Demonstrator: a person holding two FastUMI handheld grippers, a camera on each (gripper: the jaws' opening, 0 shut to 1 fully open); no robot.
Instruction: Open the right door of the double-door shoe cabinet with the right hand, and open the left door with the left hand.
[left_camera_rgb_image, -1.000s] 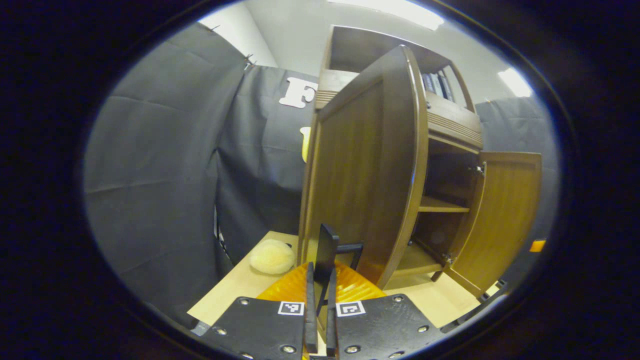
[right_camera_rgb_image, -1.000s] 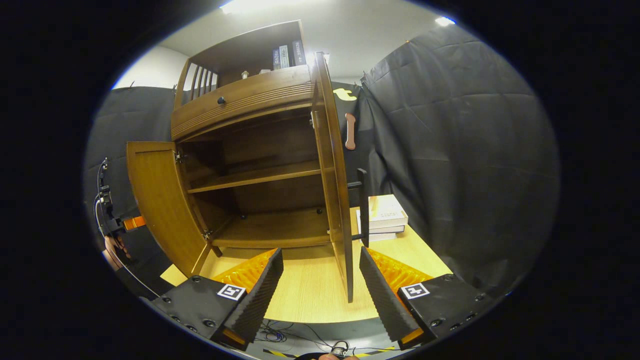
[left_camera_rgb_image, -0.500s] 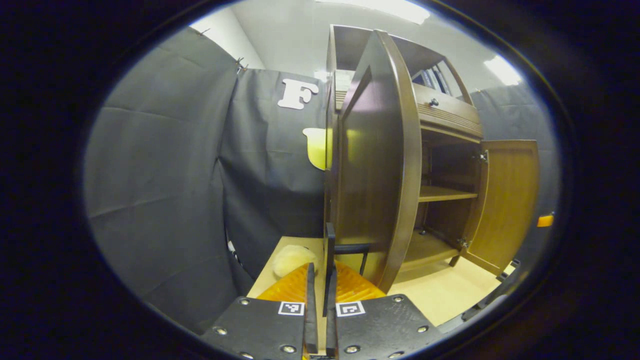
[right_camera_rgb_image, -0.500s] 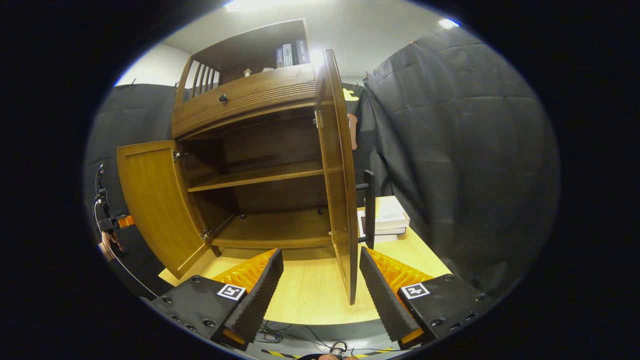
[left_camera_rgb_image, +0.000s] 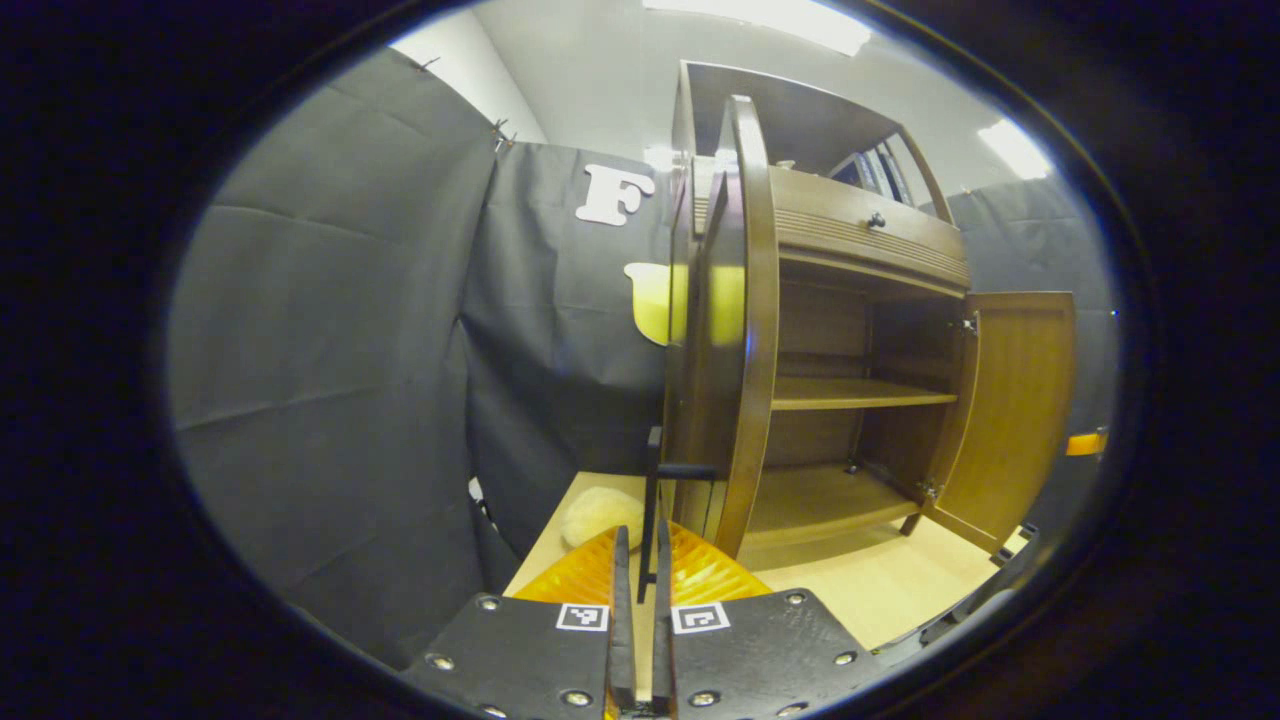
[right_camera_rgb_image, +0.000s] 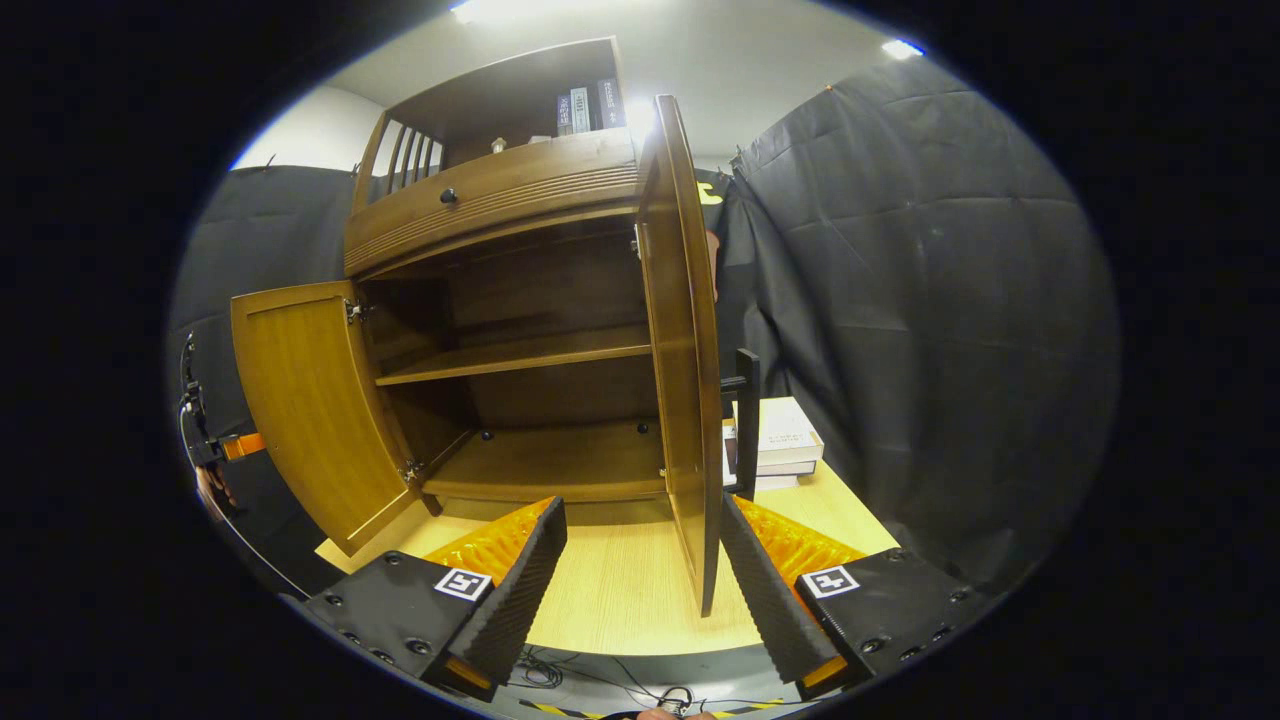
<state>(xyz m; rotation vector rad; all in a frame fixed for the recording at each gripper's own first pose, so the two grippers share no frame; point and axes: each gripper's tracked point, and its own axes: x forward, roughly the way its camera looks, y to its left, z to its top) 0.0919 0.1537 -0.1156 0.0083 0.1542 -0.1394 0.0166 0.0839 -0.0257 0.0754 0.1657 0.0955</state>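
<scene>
1. While your left gripper (left_camera_rgb_image: 640, 590) pinches the slim black bar handle (left_camera_rgb_image: 652, 500) of the brown wooden left door (left_camera_rgb_image: 735, 330), pulling askew could slip it free.
2. Your right gripper (right_camera_rgb_image: 640, 570) gapes astride the open brown wooden right door (right_camera_rgb_image: 685, 340); drifting sideways knocks it.

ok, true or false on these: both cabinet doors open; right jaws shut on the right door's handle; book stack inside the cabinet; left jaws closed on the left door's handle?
1. Both doors are open. True: left door and right door stand swung out.
2. Right gripper shut on the right handle. False: its jaws are wide open, with the door's edge between them.
3. The book stack lies inside the cabinet. False: it lies on the table, behind the right door.
4. Left gripper closed on the left handle. True.
</scene>
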